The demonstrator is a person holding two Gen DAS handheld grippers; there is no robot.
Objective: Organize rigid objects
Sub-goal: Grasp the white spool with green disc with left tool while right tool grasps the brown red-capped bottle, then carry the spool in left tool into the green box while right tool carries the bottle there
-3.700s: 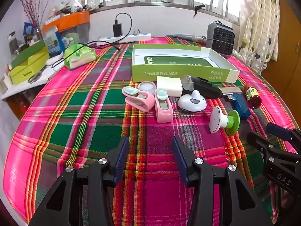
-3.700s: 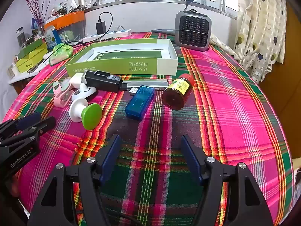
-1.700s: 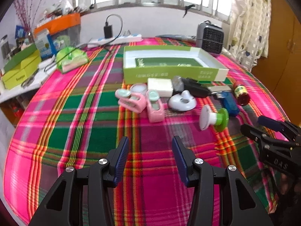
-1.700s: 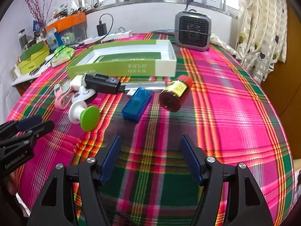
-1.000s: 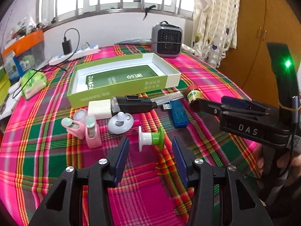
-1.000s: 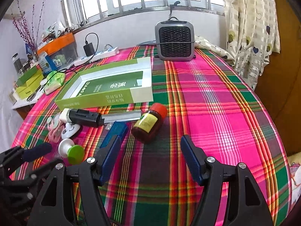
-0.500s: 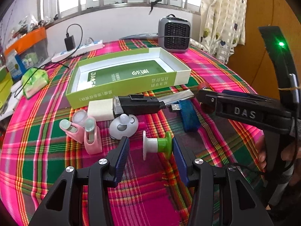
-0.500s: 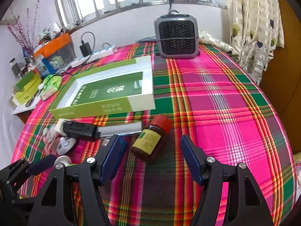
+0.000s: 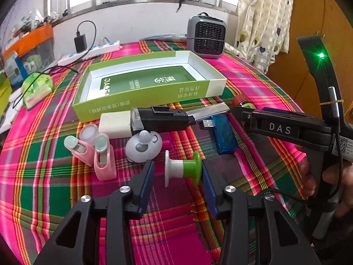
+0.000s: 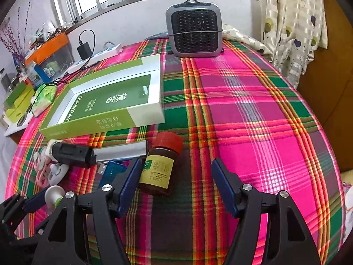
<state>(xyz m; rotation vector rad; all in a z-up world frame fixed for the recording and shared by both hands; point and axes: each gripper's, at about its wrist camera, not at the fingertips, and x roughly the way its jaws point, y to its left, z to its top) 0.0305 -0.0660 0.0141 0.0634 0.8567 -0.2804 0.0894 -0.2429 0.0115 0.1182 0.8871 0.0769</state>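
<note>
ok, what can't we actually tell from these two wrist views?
- Left view: brown bottle mostly hidden behind right gripper.
- Right view: blue USB stick partly covered by its left finger.
- Left gripper closing around green-and-white knob; pad contact unclear.
- Bottle label too small.

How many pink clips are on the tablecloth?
2: one pink clip lies left of the round white gadget; the other stands beside it, nearer the camera. None seem hidden.

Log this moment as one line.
left gripper: closing around green-white knob | right gripper: open, brown bottle between fingers | green box: empty
</note>
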